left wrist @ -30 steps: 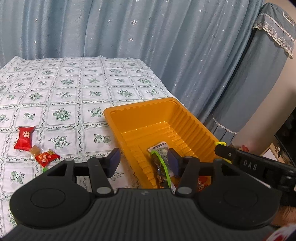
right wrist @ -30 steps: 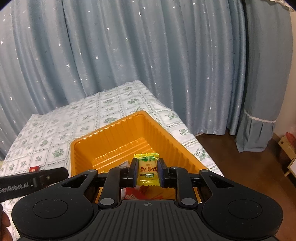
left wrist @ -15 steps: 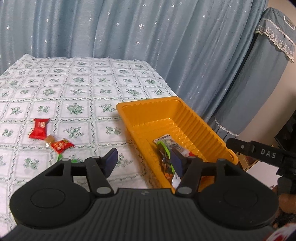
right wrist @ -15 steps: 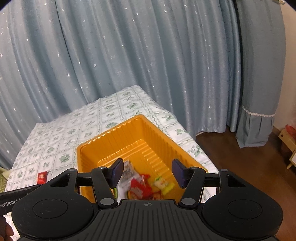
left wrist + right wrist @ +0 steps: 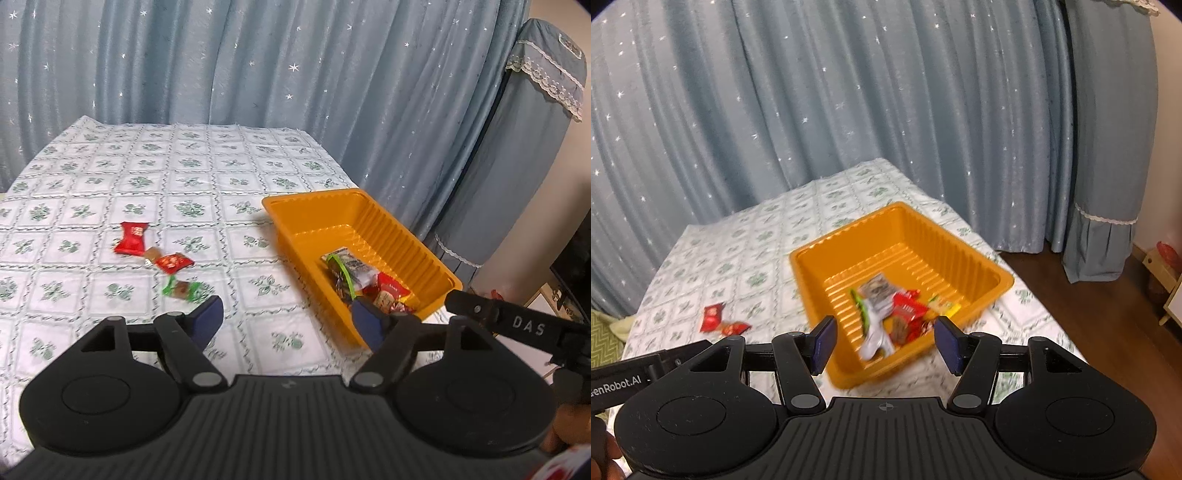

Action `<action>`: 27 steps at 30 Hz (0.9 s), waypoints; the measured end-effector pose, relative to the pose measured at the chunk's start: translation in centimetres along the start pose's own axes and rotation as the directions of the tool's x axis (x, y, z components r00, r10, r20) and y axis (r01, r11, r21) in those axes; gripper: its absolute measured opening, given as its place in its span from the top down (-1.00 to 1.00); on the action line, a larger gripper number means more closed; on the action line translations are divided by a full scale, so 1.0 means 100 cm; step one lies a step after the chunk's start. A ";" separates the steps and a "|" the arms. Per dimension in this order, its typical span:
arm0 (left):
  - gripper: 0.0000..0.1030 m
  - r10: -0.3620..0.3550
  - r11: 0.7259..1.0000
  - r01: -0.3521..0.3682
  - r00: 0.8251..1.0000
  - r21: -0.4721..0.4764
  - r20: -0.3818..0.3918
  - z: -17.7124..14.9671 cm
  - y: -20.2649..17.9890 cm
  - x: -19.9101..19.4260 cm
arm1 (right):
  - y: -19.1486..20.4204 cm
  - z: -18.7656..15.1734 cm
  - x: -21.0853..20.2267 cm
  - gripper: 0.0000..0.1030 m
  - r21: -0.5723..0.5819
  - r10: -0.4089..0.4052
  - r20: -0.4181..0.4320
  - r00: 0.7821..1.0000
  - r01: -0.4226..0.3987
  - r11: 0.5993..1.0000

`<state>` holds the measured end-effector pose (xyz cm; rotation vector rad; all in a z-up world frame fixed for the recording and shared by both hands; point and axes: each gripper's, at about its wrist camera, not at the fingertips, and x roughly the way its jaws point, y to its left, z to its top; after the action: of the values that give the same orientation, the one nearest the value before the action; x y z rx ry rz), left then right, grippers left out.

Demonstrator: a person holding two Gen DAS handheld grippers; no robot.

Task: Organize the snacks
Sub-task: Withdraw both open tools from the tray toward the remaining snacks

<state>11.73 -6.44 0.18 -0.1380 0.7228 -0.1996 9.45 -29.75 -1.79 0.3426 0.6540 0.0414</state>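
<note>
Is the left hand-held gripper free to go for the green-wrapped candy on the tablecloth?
Probably yes: the left hand-held gripper is open and empty, and the green-wrapped candy lies uncovered on the tablecloth just ahead.

tray [image 5: 960, 254] snacks [image 5: 894, 314]: motion-blurred, labels unreadable
tray near corner [image 5: 360, 338]: hidden behind left gripper finger [image 5: 365, 325]

Blue-grey star-dotted curtains [image 5: 258, 62] across the whole back, hanging in deep folds. In front, a bench under a white cloth with a green floral grid [image 5: 192, 162]. To the right, a blue lace-trimmed fabric cover [image 5: 517, 155] against a cream wall [image 5: 1167, 147]. Below, brown wooden floor [image 5: 1082, 310], with pale wooden furniture [image 5: 1172, 299] at the right edge. Soft, even indoor light.
</note>
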 end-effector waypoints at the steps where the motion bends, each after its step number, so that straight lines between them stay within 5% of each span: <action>1: -0.51 0.001 1.000 -0.001 1.000 0.001 0.002 -0.002 0.002 -0.005 | 0.004 -0.004 -0.003 -0.15 -0.007 -0.001 -0.003 1.000 0.001 1.000; 27: -0.75 0.062 0.997 -0.060 0.997 -0.049 0.051 -0.019 0.041 -0.063 | 0.061 -0.034 -0.028 -0.21 -0.120 0.047 -0.028 0.998 -0.050 0.991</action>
<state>6.38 -1.16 2.08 -0.1659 0.6787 -0.1199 5.58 -23.39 -0.71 0.2414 0.6653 0.1317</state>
